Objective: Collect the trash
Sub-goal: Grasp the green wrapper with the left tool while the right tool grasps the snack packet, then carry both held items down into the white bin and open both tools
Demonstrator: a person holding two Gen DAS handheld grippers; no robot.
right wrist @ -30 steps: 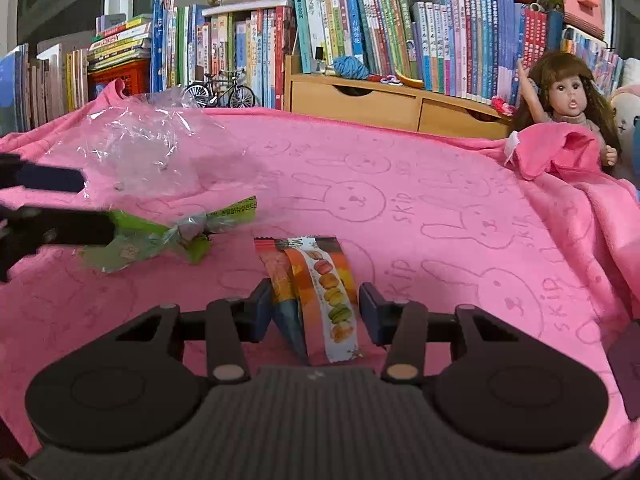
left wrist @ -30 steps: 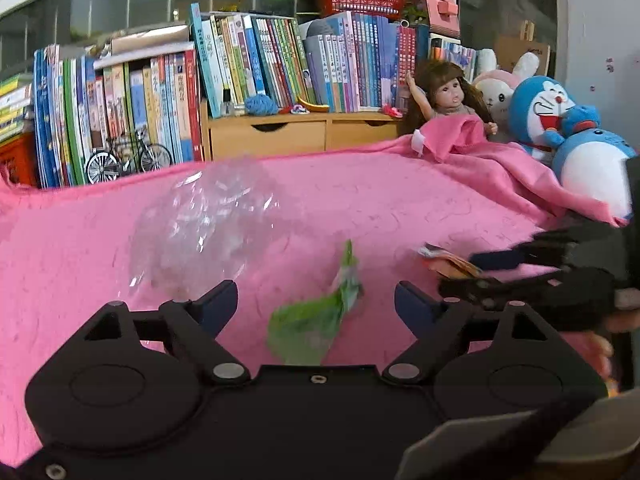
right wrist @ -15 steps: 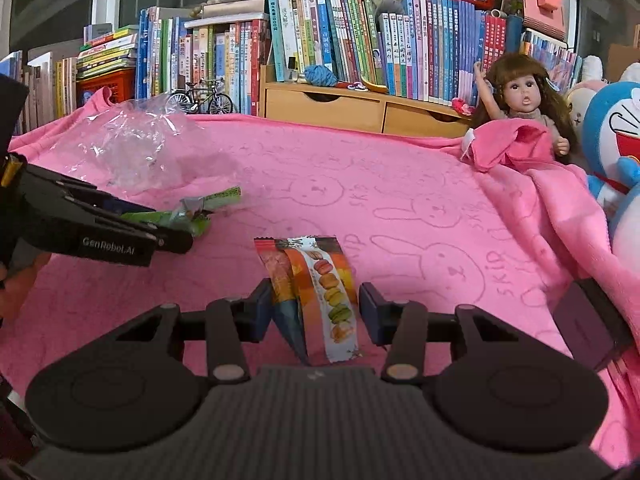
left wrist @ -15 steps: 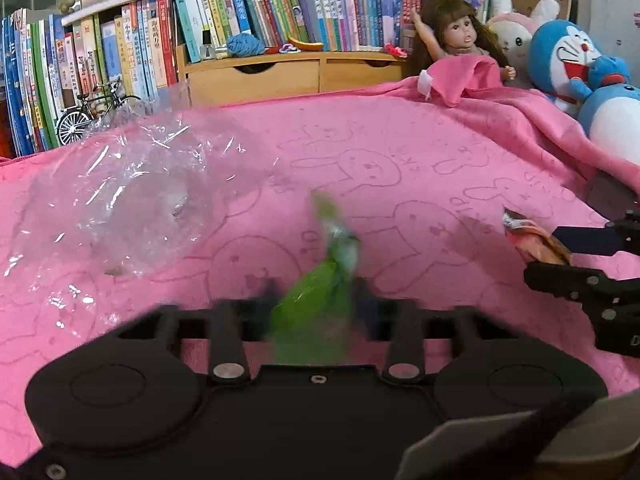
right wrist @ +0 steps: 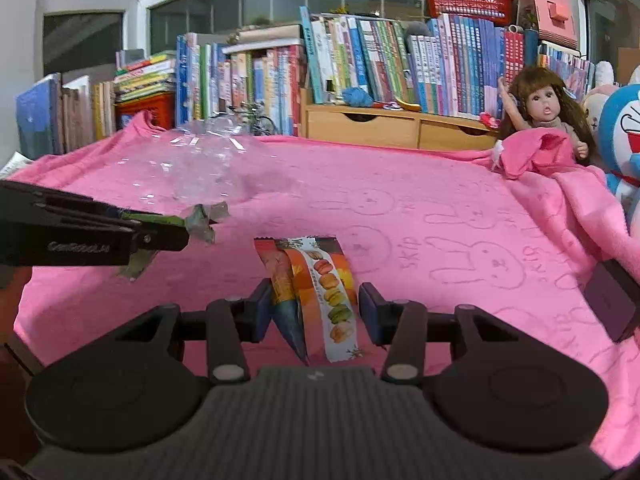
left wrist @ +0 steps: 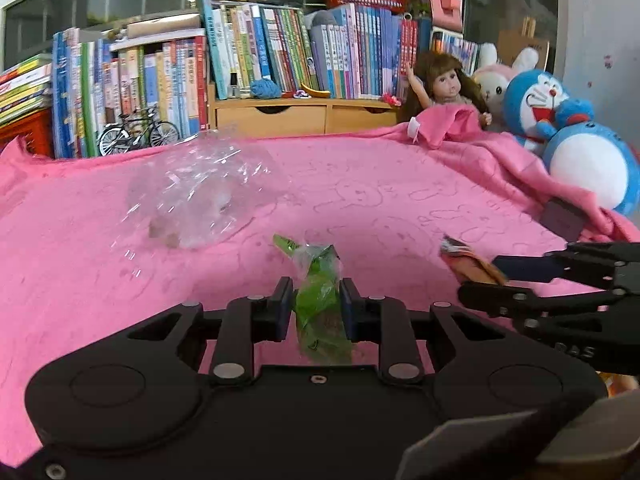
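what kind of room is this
Most likely a child's bedroom or playroom: a pink bunny-print blanket covers the surface, a brown-haired doll and blue plush toy sit at its edge, and rows of colourful books stand behind.

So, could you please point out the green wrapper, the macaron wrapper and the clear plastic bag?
green wrapper (left wrist: 320,300), left wrist view, crumpled middle.
macaron wrapper (right wrist: 326,280), right wrist view, printed strip.
clear plastic bag (left wrist: 196,196), left wrist view, crinkled centre.

Crumpled green wrapper (left wrist: 320,308), orange macaron wrapper (right wrist: 320,284), clear bag (left wrist: 192,196)
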